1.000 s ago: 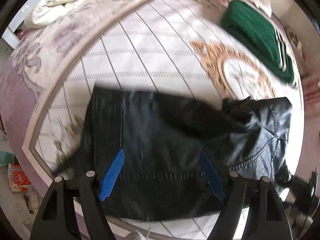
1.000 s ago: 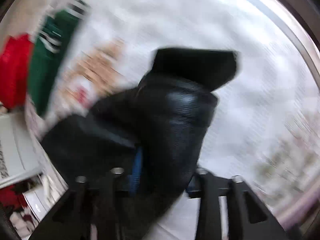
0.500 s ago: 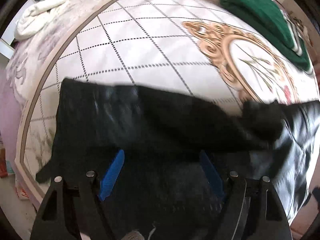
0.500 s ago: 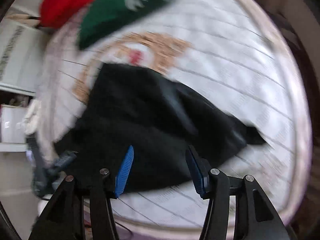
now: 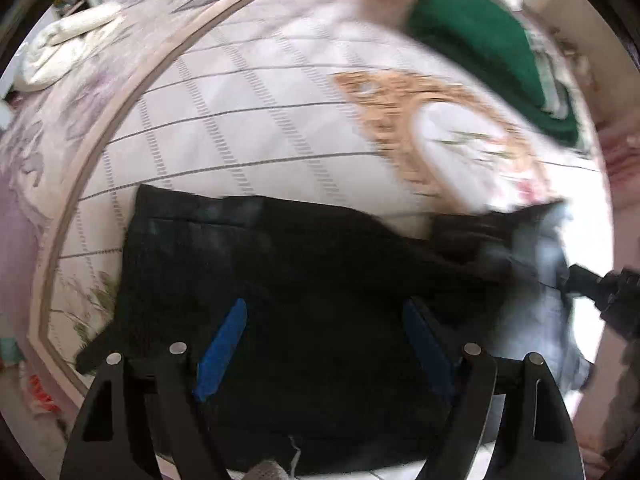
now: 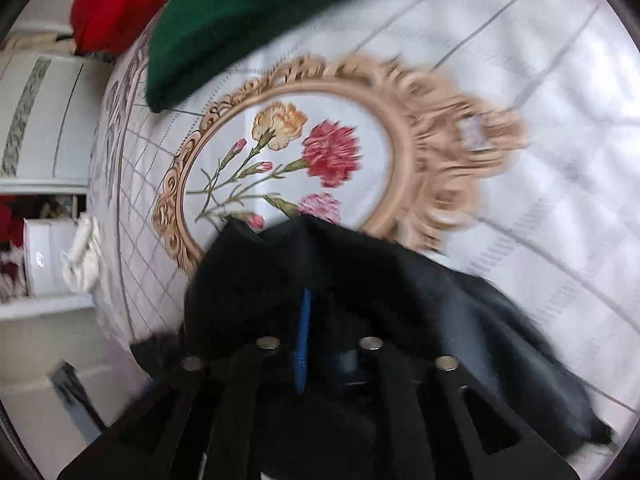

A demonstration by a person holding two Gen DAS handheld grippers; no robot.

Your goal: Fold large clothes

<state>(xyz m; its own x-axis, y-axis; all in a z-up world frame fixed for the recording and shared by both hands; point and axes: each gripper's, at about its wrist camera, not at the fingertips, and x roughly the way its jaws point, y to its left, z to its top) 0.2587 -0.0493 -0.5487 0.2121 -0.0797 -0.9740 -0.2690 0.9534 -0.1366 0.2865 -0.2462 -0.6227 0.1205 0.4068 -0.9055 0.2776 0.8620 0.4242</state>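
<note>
The right gripper (image 6: pixel 320 344), jaws just closed on the black jacket's (image 5: pixel 320 280) right end, leads; the left gripper (image 5: pixel 324 332) hovers open above its crosswise length.

A bed fills both views, its quilt (image 6: pixel 520 80) white with grey grid lines, a tan scrolled medallion (image 6: pixel 420 128) around printed carnations, and a mauve floral border (image 5: pixel 48 128). Daylight falls bright across it. Beyond the bed's edge stands a white cabinet (image 6: pixel 40 120) with shelves, a white box (image 6: pixel 44 256) on one. A cream towel (image 5: pixel 64 48) lies on the border.
</note>
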